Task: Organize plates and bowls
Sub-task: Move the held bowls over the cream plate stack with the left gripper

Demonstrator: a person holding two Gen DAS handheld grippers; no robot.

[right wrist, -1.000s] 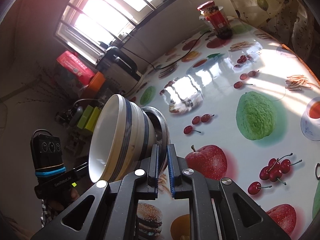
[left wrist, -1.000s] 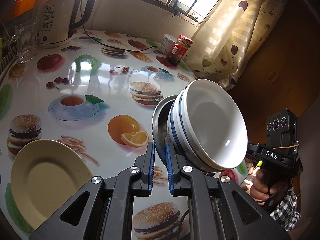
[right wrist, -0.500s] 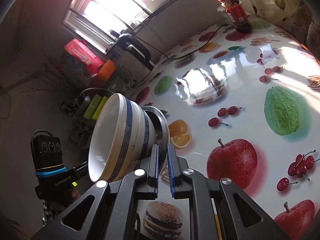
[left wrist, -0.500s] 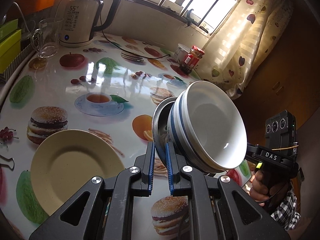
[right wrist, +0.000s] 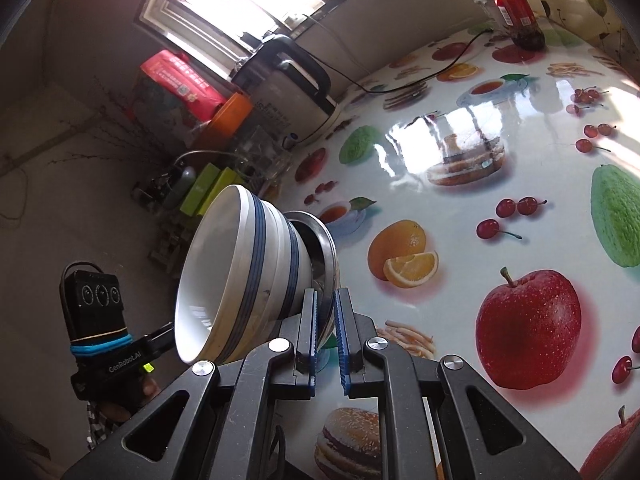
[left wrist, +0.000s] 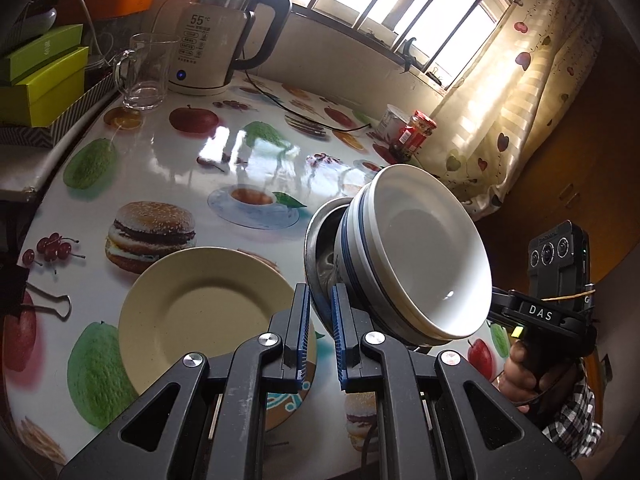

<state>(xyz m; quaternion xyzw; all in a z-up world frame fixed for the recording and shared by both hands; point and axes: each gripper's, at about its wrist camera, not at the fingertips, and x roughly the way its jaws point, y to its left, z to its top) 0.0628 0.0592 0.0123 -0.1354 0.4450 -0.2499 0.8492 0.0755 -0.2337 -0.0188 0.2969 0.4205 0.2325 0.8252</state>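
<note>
You've both grippers [left wrist: 320, 330] [right wrist: 327, 330] pinching one steel dish [left wrist: 316, 240] under maybe two bowls [left wrist: 424, 256]; only left view shows one plate [left wrist: 200, 312].

A home kitchen or dining corner: a round table [left wrist: 168, 160] under a glossy food-print cloth carries an electric kettle [left wrist: 212, 44] and a glass mug [left wrist: 146, 70] at its far edge below a barred window [left wrist: 384, 0], with a patterned curtain [left wrist: 532, 92] beside it.
</note>
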